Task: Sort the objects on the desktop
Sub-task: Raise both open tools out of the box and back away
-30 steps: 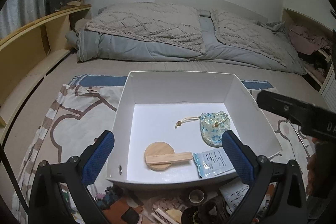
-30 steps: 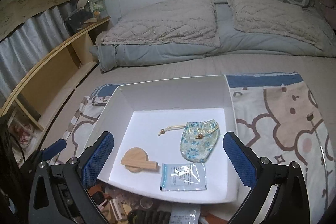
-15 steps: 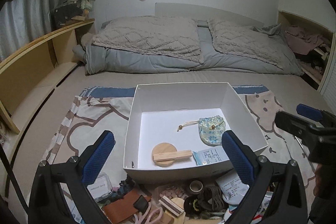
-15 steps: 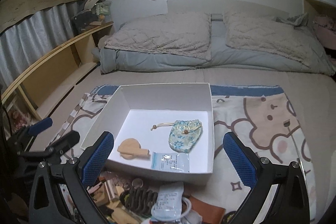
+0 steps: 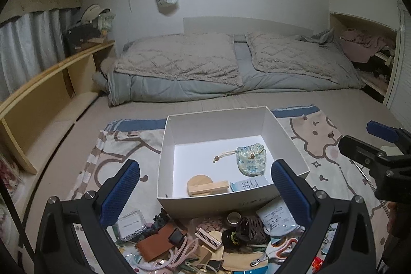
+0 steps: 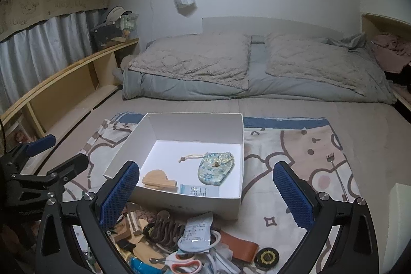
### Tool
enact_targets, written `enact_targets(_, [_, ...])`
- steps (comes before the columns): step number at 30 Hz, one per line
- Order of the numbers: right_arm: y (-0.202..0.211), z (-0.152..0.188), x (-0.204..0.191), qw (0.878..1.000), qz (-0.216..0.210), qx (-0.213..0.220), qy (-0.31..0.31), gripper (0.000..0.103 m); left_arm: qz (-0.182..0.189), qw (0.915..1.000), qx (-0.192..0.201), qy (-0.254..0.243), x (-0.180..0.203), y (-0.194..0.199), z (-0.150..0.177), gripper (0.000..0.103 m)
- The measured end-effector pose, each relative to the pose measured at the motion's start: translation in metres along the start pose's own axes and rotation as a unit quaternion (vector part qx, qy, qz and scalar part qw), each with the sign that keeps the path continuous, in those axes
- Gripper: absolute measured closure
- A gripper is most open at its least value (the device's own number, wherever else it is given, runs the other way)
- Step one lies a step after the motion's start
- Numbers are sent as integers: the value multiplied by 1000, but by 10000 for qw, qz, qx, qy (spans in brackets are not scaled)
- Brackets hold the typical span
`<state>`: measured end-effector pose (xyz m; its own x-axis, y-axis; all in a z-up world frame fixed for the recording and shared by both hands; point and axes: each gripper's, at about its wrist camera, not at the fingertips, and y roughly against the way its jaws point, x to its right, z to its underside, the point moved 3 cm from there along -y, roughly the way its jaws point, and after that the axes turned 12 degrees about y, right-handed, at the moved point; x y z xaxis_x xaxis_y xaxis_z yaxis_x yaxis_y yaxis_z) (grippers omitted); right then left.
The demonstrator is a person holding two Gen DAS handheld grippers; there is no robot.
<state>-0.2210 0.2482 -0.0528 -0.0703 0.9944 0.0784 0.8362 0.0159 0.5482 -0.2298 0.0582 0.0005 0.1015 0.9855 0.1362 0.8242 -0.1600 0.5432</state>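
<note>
Box (image 5: pixel 226 145), white and open-topped, sits mid-blanket (image 6: pixel 295 145) with three things in it: a floral drawstring pouch (image 5: pixel 250 161) toward the far right, a round wooden piece with a bar across it (image 5: pixel 203 186) against the near wall, and a sachet (image 5: pixel 248 184) in the near right corner. And both tools have pulled back and up! A second ago the box filled each wrist view; now it looks smaller, and the clutter heap (image 5: pixel 218 238) at the blanket's near edge has come into sight in front of the box's near wall. That reads as a drop finished and a return for the next item.

Left gripper (image 5: pixel 205 194) hangs over the heap, jaws spread wide, nothing between the blue pads. Right gripper (image 6: pixel 206 197) likewise, gaping and empty, above a packet (image 6: pixel 196 233), scissors (image 6: pixel 179 262) and a brown leather strip (image 6: pixel 239 245).

Inside the box nothing has shifted across the frames. Plenty left to sort: the heap is dense and overlapping, so the next pick probably wants a piece lying on top.
</note>
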Motion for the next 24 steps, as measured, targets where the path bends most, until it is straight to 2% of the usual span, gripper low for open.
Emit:
enact_targets(7, [41,-8,-6,9996,-52,281,60,0,-13,9990,353,-256,-2,40,-4,0])
enact_targets(12, [73,-8,-11,9988,-54,460,146,0,25,9983,525,-267,-8,69,-8,0])
enact_targets(24, [121,22,-14,9950,269,908,305,0,14,9937,1082,-308,-32,124,4,0])
